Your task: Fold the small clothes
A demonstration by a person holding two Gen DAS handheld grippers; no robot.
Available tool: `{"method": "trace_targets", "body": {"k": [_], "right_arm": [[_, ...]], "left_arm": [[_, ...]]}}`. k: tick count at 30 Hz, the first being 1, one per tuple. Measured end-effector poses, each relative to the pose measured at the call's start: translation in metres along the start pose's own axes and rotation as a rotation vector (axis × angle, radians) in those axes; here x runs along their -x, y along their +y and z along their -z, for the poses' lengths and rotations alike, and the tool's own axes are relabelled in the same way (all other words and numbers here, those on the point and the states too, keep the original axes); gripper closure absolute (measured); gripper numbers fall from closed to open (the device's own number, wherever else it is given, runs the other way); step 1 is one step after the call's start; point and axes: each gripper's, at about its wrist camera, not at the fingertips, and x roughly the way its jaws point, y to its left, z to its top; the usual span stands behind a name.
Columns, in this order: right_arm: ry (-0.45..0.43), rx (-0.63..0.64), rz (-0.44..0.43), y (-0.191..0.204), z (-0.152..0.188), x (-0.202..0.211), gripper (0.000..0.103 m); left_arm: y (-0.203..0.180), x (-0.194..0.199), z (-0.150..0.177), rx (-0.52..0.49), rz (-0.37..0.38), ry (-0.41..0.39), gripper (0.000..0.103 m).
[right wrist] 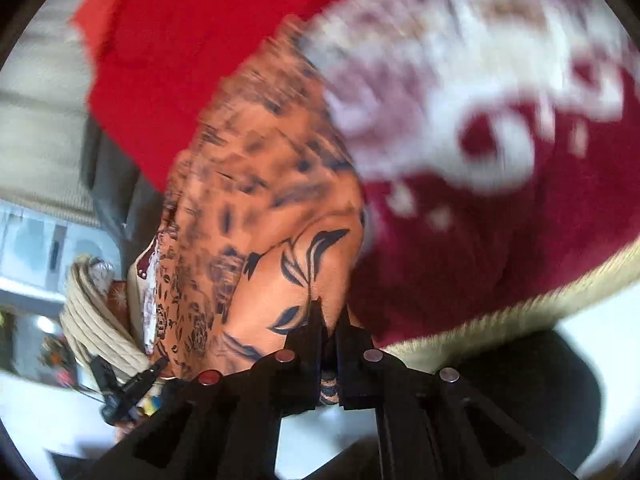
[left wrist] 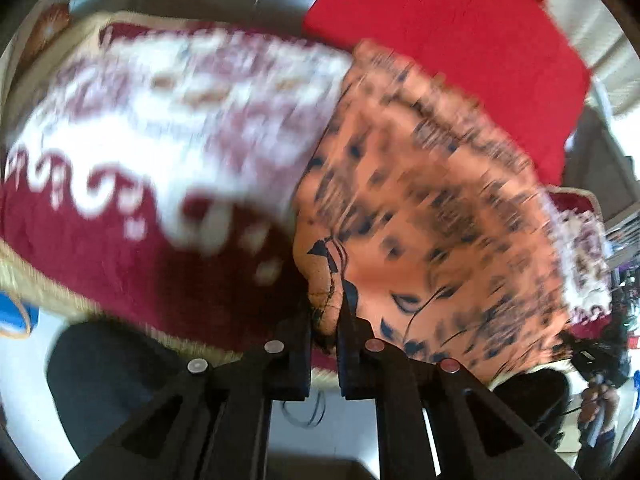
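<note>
A: Where is the cloth (left wrist: pixel 420 200)?
B: Centre frame, on the rug (left wrist: pixel 120 240). Left gripper (left wrist: pixel 325 320) and right gripper (right wrist: pixel 329 320) each pinch its near edge.
A: Progress?
B: Likely just starting; no fold visible

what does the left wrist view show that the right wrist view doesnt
Only the left wrist view: the left gripper shut on the orange patterned cloth, and a blue object at the frame's left edge. Only the right wrist view: the right gripper shut on that cloth, plus a cream ribbed fabric. Both: the cloth, the red cloth and the maroon patterned blanket.
</note>
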Motion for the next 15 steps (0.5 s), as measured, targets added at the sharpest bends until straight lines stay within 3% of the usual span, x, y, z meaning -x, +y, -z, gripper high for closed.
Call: {"method": "trace_targets", "body": {"k": [3,5,9,11,12,13,14,15], "right_arm": [[-0.030,-0.011,-0.090,0.009,-0.012,0.010,0.097],[-0.090,0.018,-0.162,0.032,-0.039,0.024,0.097],[-0.251,0.092,-0.278,0.086,-0.122,0.049,0.097],[-0.326,0.078,-0.303,0.104,-0.171,0.043,0.093],[-0.363,0.046,-0.316,0.105,-0.193,0.035,0.093],[-0.410,0.034,-0.280,0.105,-0.221,0.020,0.082],[-0.418,0.056,-0.225,0.106,-0.241,0.002,0.045],[-0.413,0.056,-0.119,0.104,-0.253,-0.016,0.025]], "left_arm": [[-0.021,0.025,-0.043,-0.039,0.065,-0.098,0.093],[-0.042,0.036,-0.086,-0.074,0.104,-0.180,0.093],[-0.067,0.022,-0.177,-0.072,0.090,-0.317,0.089],[-0.073,-0.004,-0.217,-0.046,0.042,-0.373,0.083],[-0.073,-0.021,-0.231,-0.038,0.019,-0.408,0.065],[-0.073,-0.045,-0.246,-0.018,-0.017,-0.391,0.047],[-0.071,-0.076,-0.259,-0.022,-0.068,-0.306,0.020],[-0.066,-0.104,-0.265,-0.041,-0.115,-0.219,0.020]]}}
